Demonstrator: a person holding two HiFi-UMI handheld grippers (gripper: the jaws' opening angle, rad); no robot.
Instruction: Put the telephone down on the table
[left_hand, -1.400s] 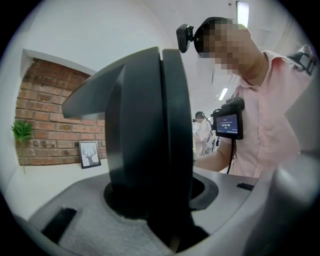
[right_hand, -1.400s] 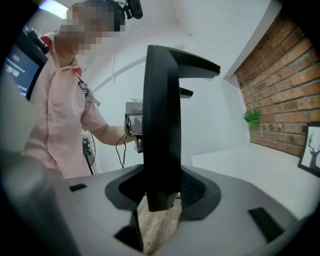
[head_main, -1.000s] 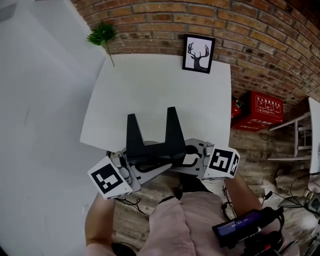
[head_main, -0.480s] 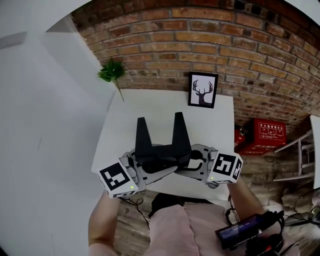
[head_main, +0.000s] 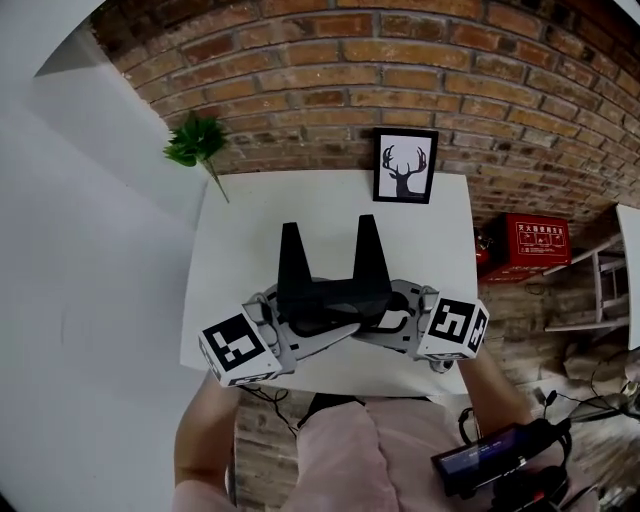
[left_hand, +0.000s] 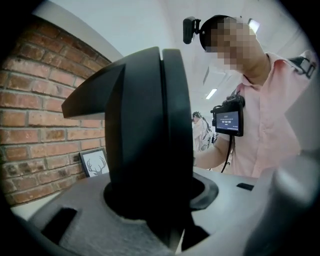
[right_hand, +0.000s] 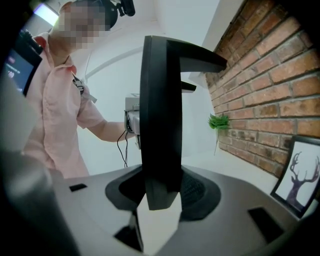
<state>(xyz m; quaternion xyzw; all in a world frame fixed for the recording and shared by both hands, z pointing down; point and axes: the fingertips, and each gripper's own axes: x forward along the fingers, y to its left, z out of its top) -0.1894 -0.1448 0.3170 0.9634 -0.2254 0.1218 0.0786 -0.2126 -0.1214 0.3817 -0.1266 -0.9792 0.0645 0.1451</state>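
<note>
The person holds the telephone (head_main: 328, 298) between both grippers, above the near half of the white table (head_main: 250, 220). It is a black piece with a low body and two tall tapering uprights, and it is not yet resting on anything. The left gripper (head_main: 305, 330) comes at it from one side and the right gripper (head_main: 385, 320) from the other, so the two face each other across it.

In each gripper view the black body rises straight out of the rounded pocket between the grey jaws, which are drawn in narrow and clamped on it. Which part of the telephone each pair grips is hard to tell, since the body fills the middle of both views.

The table stands against a brick wall (head_main: 400, 70). A framed deer picture (head_main: 405, 166) leans at the back edge and a small green plant (head_main: 195, 140) stands at the back left corner, both well apart from the telephone. The tabletop under and ahead of the load is bare.

This looks like the carry stage: the telephone is over the table and the set-down is not yet done. The next move calls for both hands to sink together and keep the body level, so neither end lands first. Once the base sits flat on the tabletop, both pairs of jaws should open and draw back sideways without tipping the uprights.
</note>
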